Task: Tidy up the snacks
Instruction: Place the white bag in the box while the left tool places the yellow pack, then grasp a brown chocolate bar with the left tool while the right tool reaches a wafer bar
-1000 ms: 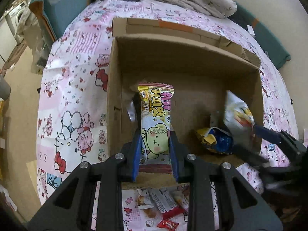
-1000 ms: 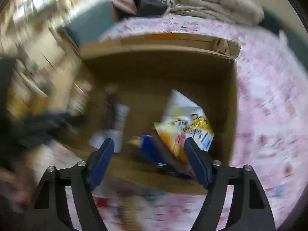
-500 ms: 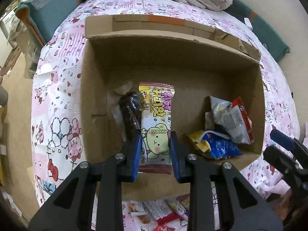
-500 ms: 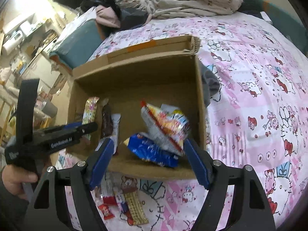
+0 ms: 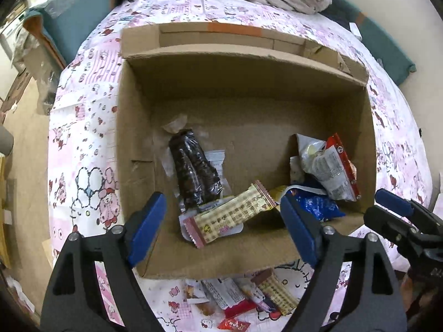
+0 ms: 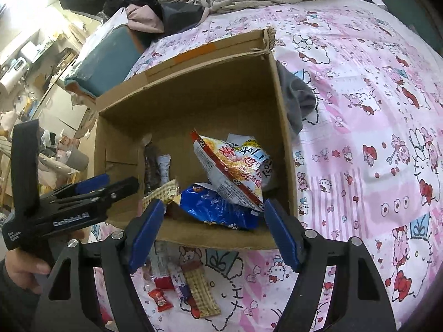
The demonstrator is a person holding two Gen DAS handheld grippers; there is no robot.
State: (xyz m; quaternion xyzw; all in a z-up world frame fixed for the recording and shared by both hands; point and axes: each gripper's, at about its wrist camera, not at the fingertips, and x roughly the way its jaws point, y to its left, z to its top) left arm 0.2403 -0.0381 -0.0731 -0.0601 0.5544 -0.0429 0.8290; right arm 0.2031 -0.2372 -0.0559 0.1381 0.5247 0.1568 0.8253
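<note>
A pink cartoon-print bed (image 5: 83, 149) carries an open cardboard box (image 5: 249, 88). Inside lie snacks — a red-and-silver bag (image 6: 229, 171), a blue bag (image 6: 218, 207), a dark chocolate pack (image 5: 193, 171) and a checkered wafer packet (image 5: 229, 213). Both the left hand-held gripper (image 5: 221, 227) and the right hand-held gripper (image 6: 210, 232) hang spread wide and empty over the box's near edge.

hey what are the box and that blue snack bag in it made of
The box looks like plain corrugated cardboard: matte brown, creased flaps, fluted torn edge. The blue snack bag seems glossy plastic film, perhaps foil-lined: it crinkles and shows bright highlights.
</note>
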